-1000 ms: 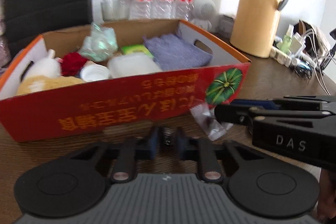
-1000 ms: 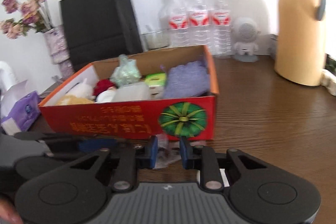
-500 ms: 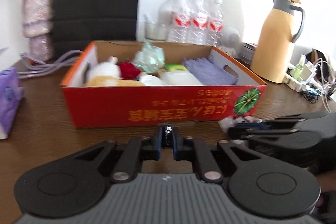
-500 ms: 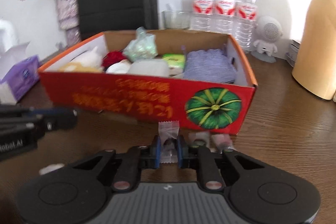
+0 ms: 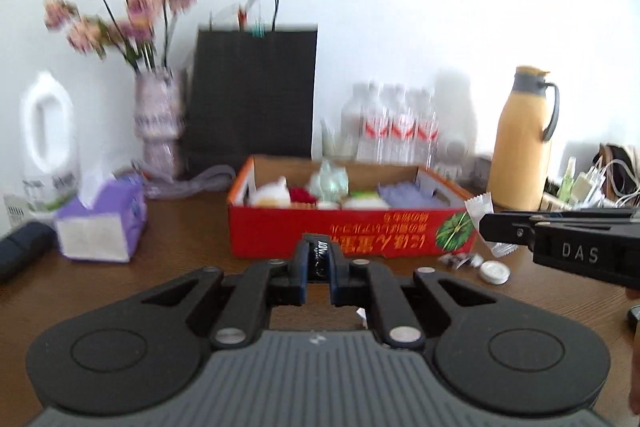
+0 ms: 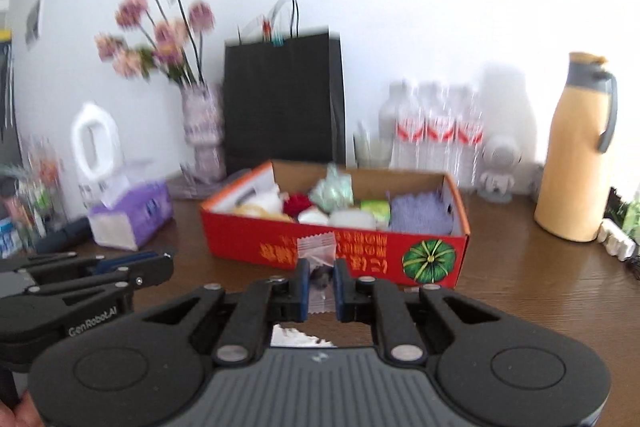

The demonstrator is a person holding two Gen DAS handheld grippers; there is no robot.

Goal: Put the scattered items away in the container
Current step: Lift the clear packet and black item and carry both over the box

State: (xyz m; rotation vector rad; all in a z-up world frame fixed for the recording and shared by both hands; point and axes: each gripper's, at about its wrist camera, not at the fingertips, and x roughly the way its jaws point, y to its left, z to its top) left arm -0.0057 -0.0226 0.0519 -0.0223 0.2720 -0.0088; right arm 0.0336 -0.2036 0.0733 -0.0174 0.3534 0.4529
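The red cardboard box (image 5: 280,235) (image 6: 248,247) stands mid-table, holding a lilac cloth, white tubs, a red ball and a green bag. My left gripper (image 5: 319,251) is shut on a small dark packet (image 5: 319,261) with white lettering, held above the table in front of the box. My right gripper (image 6: 320,269) is shut on a clear-wrapped dark candy (image 6: 318,251), also short of the box front. In the left wrist view the right gripper (image 5: 486,227) enters from the right with the wrapper (image 5: 480,207) sticking up. The left gripper (image 6: 166,267) shows at the left of the right wrist view.
Loose wrapped candies (image 5: 460,259) and a small round white tin (image 5: 495,271) lie by the box's right front corner. A purple tissue box (image 5: 100,223) sits left, a yellow thermos (image 5: 520,147) right, with chargers and cables (image 5: 592,183) beyond. Bottles, a black bag and a flower vase line the wall.
Both grippers rose and pulled back from the box. The right gripper closed on the clear-wrapped candy and lifted it off the table. The left kept the dark packet.
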